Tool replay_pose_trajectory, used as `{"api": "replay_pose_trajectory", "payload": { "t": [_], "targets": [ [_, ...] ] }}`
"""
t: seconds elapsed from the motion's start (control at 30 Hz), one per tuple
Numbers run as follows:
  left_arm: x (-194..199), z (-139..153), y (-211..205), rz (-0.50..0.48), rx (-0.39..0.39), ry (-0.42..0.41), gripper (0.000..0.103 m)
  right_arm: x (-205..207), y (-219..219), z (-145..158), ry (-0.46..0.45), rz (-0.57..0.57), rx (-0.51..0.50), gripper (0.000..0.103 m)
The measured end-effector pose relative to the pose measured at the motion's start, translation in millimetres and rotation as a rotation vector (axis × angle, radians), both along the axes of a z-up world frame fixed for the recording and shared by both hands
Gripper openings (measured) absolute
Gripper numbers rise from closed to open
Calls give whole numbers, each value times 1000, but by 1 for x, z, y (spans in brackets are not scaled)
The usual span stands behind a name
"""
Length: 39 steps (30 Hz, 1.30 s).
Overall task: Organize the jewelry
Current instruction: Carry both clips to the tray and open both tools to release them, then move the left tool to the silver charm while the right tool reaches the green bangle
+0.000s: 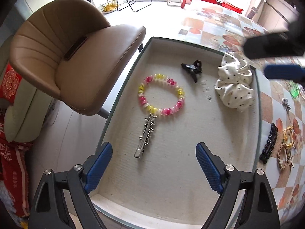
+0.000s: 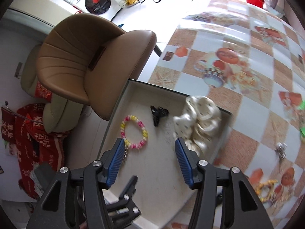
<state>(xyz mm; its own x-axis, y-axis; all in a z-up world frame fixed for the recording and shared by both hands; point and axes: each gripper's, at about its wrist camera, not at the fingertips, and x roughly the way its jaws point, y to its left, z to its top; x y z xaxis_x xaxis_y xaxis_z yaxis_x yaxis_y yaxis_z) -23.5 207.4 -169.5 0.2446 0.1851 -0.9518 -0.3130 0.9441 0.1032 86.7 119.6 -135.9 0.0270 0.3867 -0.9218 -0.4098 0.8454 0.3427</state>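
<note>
A shallow white tray [image 1: 171, 181] lies at the table's left edge. In it are a pink-and-yellow bead bracelet [image 1: 161, 95], a silver spiked hair clip [image 1: 145, 135], a black claw clip [image 1: 192, 69] and a white dotted scrunchie [image 1: 235, 84]. My left gripper [image 1: 153, 154] is open and empty over the tray's near end, just short of the silver clip. My right gripper [image 2: 148, 148] is open and empty above the tray [image 2: 164, 181], between the bracelet [image 2: 134, 133] and the scrunchie [image 2: 198, 122]. The claw clip [image 2: 159, 114] lies beyond it.
A tan chair [image 1: 72, 57] stands left of the tray. On the patterned tablecloth [image 1: 282, 171] right of the tray lie a black beaded clip [image 1: 268, 143], a gold braided piece [image 1: 286, 152], a small silver piece [image 2: 280, 149] and green items [image 2: 303, 118].
</note>
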Motion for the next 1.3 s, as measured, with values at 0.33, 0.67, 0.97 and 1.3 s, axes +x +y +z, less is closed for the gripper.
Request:
{"api": "replay_pose_trajectory", "payload": {
  "t": [0.33, 0.67, 0.97, 1.3],
  "targets": [
    [10, 27, -51, -141, 1, -13, 92, -18, -118, 20, -5, -220, -23, 92],
    [40, 47, -127, -287, -44, -32, 92, -27, -227, 17, 49, -421, -124, 92],
    [74, 41, -179, -342, -107, -9, 92, -11, -292, 17, 45, -530, -169, 92],
    [122, 8, -213, -333, -140, 42, 92, 41, -323, 8, 31, -533, -194, 92]
  ]
}}
